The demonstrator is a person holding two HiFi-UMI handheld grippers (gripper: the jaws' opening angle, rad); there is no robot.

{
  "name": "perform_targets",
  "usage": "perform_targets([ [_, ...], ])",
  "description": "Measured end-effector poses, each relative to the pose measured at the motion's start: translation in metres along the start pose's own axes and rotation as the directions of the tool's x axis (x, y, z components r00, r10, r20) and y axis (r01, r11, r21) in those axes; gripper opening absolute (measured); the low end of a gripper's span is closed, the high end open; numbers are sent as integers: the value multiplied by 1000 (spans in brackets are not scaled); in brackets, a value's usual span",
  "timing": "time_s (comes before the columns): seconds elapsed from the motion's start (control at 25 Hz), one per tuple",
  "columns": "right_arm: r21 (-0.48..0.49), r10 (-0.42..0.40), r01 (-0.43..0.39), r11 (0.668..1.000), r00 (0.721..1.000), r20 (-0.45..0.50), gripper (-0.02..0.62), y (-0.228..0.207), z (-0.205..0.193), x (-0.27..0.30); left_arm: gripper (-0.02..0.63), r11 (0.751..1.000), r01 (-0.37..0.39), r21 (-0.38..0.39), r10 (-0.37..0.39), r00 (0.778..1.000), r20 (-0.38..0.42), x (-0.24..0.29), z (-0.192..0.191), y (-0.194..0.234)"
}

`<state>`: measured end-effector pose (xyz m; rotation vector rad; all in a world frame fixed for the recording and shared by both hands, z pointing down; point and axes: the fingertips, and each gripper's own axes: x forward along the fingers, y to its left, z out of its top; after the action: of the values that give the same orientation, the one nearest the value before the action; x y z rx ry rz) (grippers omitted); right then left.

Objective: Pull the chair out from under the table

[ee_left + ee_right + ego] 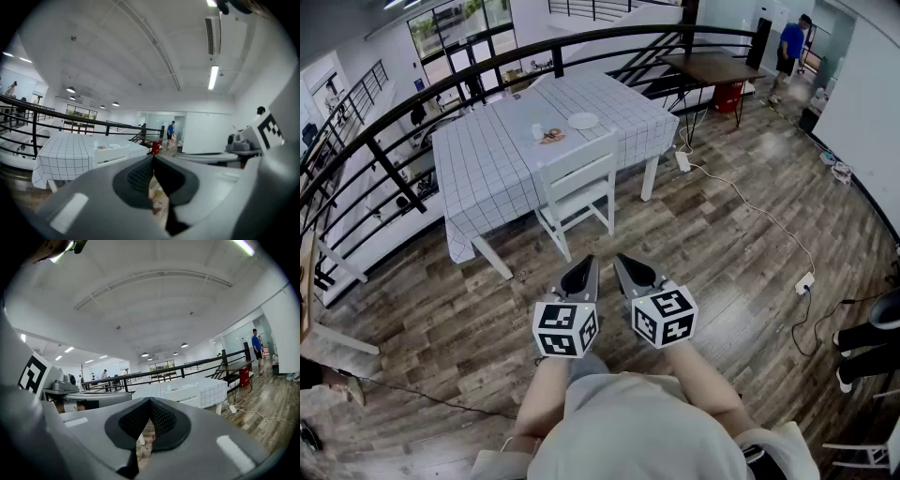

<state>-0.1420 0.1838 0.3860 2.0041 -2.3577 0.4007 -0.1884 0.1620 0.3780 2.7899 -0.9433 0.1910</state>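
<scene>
From the head view, the railing [389, 164] runs down the far left, then comes the checked bench [487, 159] with a plate [582, 120] on it. The white chair [578, 183] stands pushed in at the bench's near side, its back right at the bench's edge. Below it, over the wood floor [722, 272], my left gripper [587, 265] and right gripper [622, 261] sit side by side. Both aim toward the chair and are well apart from it. Right of them a cable [750, 202] trails across the floor, and a person in blue [791, 42] stands at the far right.

The head view shows me only the tops of the jaws, so I read them in the gripper views. In the left gripper view the jaws are together with nothing between them. The chair's back shows just left of their tip, and the right gripper's marker cube [269, 131] sits at the right edge. In the right gripper view the jaws are likewise together and empty, with the chair just above and right of the tip. The cable shows here but not in the left gripper view. The chair's seat shows only from the head view
</scene>
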Motion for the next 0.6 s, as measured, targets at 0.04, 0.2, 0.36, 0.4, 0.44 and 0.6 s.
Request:
perform_targets([
  [0.04,2,0,0,1000,1000,-1,-3,0,-1,-1,11,1000,1,-1,-1,1000,2,0,1,-1],
  [0.2,1,-3,3,1000,1000,-6,-3,-2,-5,-4,11,1000,3,-4,-3,1000,5,1,1,-5],
  [0.36,-1,-11,11,1000,1000,-11,-3,-5,-8,-7,11,1000,4,-9,-4,1000,2,2,-2,-8],
  [0.4,-1,-13,13,1000,1000,-12,-3,-5,-8,-8,10,1000,4,-9,-4,1000,1,3,-2,-8],
  [0.44,0,-14,14,1000,1000,-12,-3,-6,-8,-8,11,1000,4,-10,-4,1000,0,3,-2,-8],
  [0.6,2,-10,10,1000,1000,-14,-3,-8,-9,-9,11,1000,2,-9,-2,1000,-5,4,-5,-11],
])
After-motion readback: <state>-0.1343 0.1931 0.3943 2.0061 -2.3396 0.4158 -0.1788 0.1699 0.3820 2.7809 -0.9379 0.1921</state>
